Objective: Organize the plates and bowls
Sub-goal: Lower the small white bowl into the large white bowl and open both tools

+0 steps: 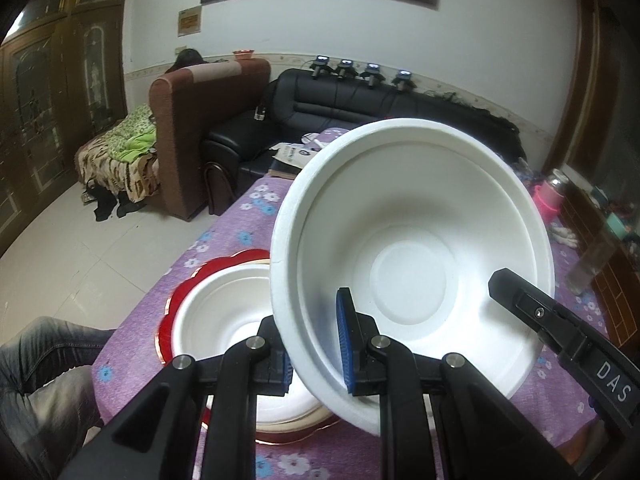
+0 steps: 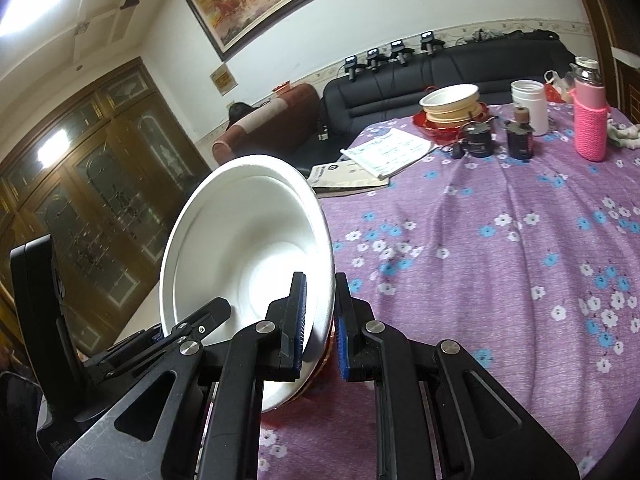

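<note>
At the far left of my left wrist view a person's knee in grey jeans (image 1: 44, 364) sits beside the desk (image 1: 224, 248), which wears a purple cloth with blue and white flowers. On it, near the edge, lies a red plate (image 1: 176, 308) with a scalloped rim, and a white foam bowl (image 1: 224, 320) rests in it.

My left gripper (image 1: 316, 344) is closed on the rim of a second white bowl (image 1: 412, 264), one blue pad inside the wall and one outside. This bowl is lifted and tilted, its opening facing the camera, above and just right of the bowl on the red plate. The black tip of my right gripper (image 1: 520, 300) reaches in over the bowl's right rim.

In the right wrist view, my right gripper (image 2: 320, 320) pinches the opposite side of that same bowl's rim, jaws nearly together with only the thin wall between them.

Farther right, across the desk, an open booklet (image 2: 388, 152) lies flat, then a red plate carrying stacked bowls (image 2: 452, 106), two dark jars (image 2: 496, 140), a white container (image 2: 528, 106) and a bottle in a pink knitted sleeve (image 2: 590, 116).
</note>
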`<state>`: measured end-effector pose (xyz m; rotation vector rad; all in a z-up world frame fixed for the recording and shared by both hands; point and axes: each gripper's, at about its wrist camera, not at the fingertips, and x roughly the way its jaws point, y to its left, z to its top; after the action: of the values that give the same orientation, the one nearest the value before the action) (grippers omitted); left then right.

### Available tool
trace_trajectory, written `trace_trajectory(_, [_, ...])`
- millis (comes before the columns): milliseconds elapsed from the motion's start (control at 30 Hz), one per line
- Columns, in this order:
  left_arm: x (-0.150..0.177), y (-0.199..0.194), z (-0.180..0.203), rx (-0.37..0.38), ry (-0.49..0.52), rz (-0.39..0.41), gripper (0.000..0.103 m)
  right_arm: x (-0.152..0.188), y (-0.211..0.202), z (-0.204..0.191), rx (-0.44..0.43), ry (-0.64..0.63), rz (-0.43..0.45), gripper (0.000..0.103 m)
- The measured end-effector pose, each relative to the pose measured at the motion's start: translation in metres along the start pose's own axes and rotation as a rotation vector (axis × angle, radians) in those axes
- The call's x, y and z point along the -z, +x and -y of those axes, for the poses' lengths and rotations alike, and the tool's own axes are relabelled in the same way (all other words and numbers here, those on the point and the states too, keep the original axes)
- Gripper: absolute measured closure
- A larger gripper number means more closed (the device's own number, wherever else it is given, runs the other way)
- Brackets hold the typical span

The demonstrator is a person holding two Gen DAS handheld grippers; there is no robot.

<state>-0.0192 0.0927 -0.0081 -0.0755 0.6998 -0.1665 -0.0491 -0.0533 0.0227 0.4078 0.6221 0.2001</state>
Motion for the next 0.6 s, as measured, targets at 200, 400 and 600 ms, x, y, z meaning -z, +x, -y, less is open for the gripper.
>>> trace_trajectory(200, [0.003,-0.001,-0.014,-0.024,-0.026,0.001,0.086,0.004,0.010,-0.015,-0.023,-0.027,-0.023,0.091])
trace_trajectory(400, [0.004,-0.003,-0.027,-0.049,-0.042,0.003,0.086,0.008,0.018,-0.027,-0.041,-0.048,-0.043,0.091])
trace_trajectory(600, [0.005,-0.005,-0.040,-0.072,-0.057,-0.004,0.086,0.012,0.029,-0.039,-0.057,-0.075,-0.072,0.091])
